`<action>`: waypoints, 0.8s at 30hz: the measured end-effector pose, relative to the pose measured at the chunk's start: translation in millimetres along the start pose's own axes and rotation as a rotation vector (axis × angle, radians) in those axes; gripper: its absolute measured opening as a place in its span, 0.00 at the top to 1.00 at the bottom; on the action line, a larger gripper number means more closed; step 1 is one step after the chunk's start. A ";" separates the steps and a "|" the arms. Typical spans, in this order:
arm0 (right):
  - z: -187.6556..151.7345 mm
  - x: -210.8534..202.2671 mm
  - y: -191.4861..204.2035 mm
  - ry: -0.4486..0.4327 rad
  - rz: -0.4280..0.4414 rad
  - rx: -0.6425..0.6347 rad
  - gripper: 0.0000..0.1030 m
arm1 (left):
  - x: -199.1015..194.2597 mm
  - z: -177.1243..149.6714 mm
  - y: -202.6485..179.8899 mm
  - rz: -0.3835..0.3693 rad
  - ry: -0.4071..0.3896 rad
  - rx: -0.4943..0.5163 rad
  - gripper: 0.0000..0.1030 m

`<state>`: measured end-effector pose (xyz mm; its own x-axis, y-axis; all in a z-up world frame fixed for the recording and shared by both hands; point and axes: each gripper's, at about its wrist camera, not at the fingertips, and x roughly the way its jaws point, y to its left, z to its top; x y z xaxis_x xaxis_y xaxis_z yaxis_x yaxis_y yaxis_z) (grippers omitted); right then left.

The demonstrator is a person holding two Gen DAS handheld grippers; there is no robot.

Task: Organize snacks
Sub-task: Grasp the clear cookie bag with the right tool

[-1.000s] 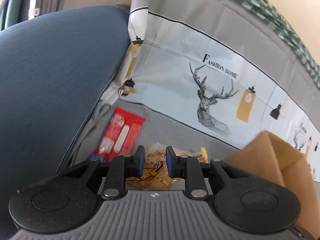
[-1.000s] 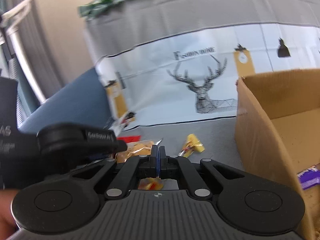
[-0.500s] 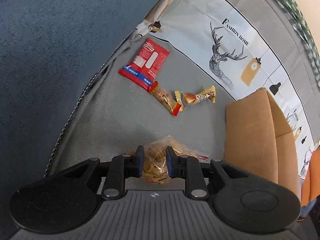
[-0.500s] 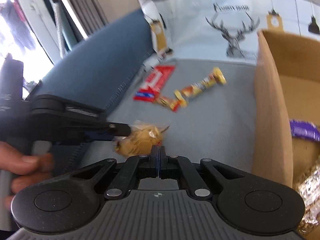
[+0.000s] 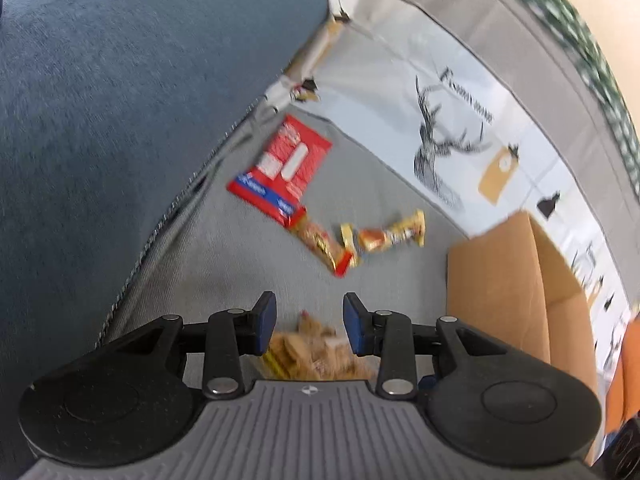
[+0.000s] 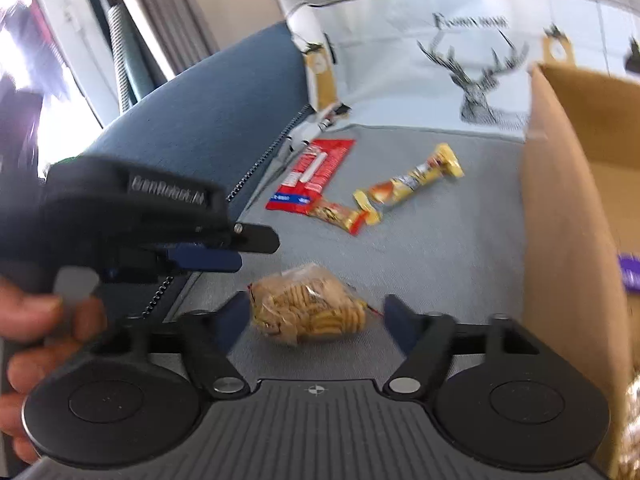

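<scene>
A clear bag of biscuits [image 6: 308, 306] lies on the grey sofa cover, between the spread fingers of my open right gripper [image 6: 314, 320]. My left gripper [image 5: 310, 320] is open just above the same bag [image 5: 316, 354]; it also shows in the right wrist view [image 6: 216, 258], to the left of the bag and apart from it. A red packet [image 5: 280, 172], a red-gold bar [image 5: 326, 250] and a gold candy bar [image 5: 390, 234] lie farther off on the cover. A cardboard box [image 6: 560, 208] stands on the right.
A blue sofa armrest [image 5: 100, 120] rises on the left. A white cover with a deer print [image 6: 476, 80] hangs on the backrest behind. The box holds a purple packet [image 6: 630, 276] and a gold wrapper [image 6: 632, 420].
My left gripper has opened and let go of the biscuit bag, which now lies on the cover. My right gripper has opened from shut and stands around the bag.
</scene>
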<state>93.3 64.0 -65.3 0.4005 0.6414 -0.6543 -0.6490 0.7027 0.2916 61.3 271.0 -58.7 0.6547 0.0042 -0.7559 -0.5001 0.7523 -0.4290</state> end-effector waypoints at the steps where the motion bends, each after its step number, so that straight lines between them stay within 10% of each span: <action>1: 0.8 4.1 3.9 -0.009 -0.008 -0.024 0.13 | 0.1 2.5 1.4 -0.004 -0.010 -0.003 0.62; 16: 8.7 76.6 11.6 0.128 -0.021 -0.070 0.07 | 10.9 28.0 10.8 -0.003 -0.049 -0.048 0.62; 20: 10.1 68.8 9.2 0.111 0.018 -0.068 0.34 | 12.4 27.3 8.1 -0.003 -0.045 -0.039 0.62; 24: 12.9 55.0 5.8 0.081 0.007 -0.072 0.40 | 13.6 26.7 7.1 0.000 -0.045 -0.038 0.62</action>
<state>119.9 107.3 -90.6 0.3446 0.6170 -0.7076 -0.6977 0.6726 0.2467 81.8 294.0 -58.8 0.6788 0.0346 -0.7335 -0.5208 0.7269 -0.4477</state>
